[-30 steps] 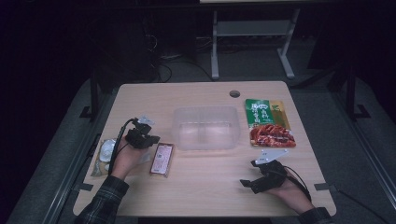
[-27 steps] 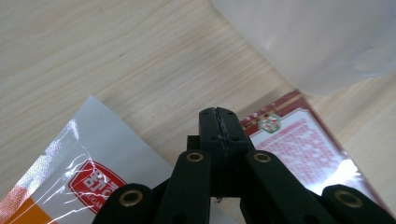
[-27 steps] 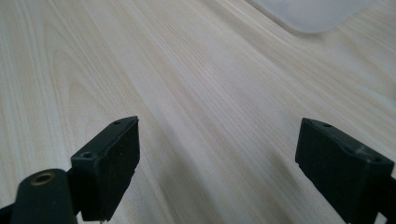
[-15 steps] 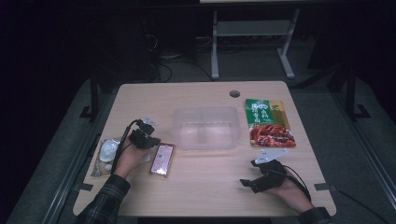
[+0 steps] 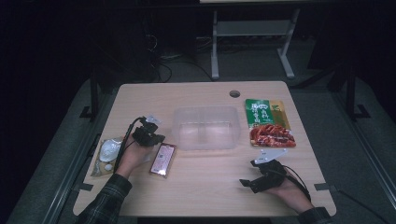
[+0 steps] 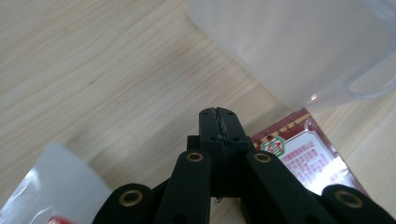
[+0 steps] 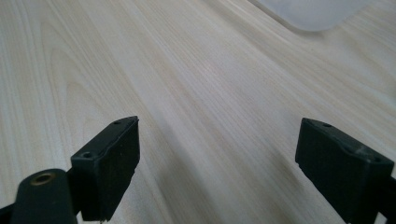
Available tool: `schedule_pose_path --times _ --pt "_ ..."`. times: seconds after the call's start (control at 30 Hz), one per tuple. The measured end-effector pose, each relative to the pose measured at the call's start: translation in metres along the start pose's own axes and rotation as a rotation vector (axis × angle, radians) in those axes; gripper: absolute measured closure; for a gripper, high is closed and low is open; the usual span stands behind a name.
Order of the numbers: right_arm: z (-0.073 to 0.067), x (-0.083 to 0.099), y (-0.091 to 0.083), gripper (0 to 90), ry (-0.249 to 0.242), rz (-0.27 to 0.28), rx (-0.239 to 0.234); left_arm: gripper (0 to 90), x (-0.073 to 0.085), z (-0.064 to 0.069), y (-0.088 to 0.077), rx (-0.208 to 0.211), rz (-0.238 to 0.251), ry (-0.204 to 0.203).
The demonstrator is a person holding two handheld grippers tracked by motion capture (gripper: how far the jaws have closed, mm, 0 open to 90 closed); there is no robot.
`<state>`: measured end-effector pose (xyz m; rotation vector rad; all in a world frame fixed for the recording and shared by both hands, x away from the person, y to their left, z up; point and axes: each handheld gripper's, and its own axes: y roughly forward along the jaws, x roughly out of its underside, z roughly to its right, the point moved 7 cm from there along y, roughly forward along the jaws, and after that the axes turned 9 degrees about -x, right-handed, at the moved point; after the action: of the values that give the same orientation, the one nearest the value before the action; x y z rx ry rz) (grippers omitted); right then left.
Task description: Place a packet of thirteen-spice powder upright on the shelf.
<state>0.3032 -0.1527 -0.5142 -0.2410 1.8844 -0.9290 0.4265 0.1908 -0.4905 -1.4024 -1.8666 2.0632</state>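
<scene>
Your left hand-held gripper (image 5: 148, 136) is clenched empty above the red packet (image 5: 162, 159) at its 5 o'clock; your right hand-held gripper (image 5: 254, 176) rests released. Likely next: spread the jaws and grasp the packet for the clear container (image 5: 205, 127).

Pale matt wood table (image 5: 205, 186), translucent plastic tub (image 5: 205, 127) (frosted), glossy packet (image 5: 162, 159)

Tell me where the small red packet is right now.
In the high view the small red packet lies flat on the table, left of centre, just in front of the clear plastic container and beside the shut left gripper.
</scene>
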Motion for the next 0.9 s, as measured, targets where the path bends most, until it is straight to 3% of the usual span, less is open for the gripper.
schedule_pose_path --times 0.23,0.47,0.57,0.67,0.7,0.77,0.9 --pt "0.0 0.0 -0.001 13.5 0.01 0.001 0.002 89.9 0.0 0.011 0.002 0.027 -0.018 0.028" --pt "0.001 0.001 -0.002 13.5 0.006 0.003 0.005 89.9 0.011 0.025 -0.004 0.106 -0.051 0.055" --pt "0.0 0.0 -0.002 13.5 0.011 0.003 0.005 89.9 0.009 0.022 -0.012 0.073 -0.023 0.061" --pt "0.0 0.0 -0.003 13.5 0.01 0.005 0.004 89.9 0.009 0.017 -0.016 0.018 -0.02 0.027" --pt "0.0 0.0 -0.003 13.5 0.01 0.006 0.004 89.9 0.009 0.017 -0.016 0.018 -0.02 0.027" --pt "0.0 0.0 -0.003 13.5 0.009 0.006 0.004 89.9 0.014 0.017 -0.013 0.005 -0.067 0.027" --pt "0.0 0.0 -0.003 13.5 0.007 0.007 0.004 89.9 0.014 0.022 -0.011 0.026 -0.072 0.029"
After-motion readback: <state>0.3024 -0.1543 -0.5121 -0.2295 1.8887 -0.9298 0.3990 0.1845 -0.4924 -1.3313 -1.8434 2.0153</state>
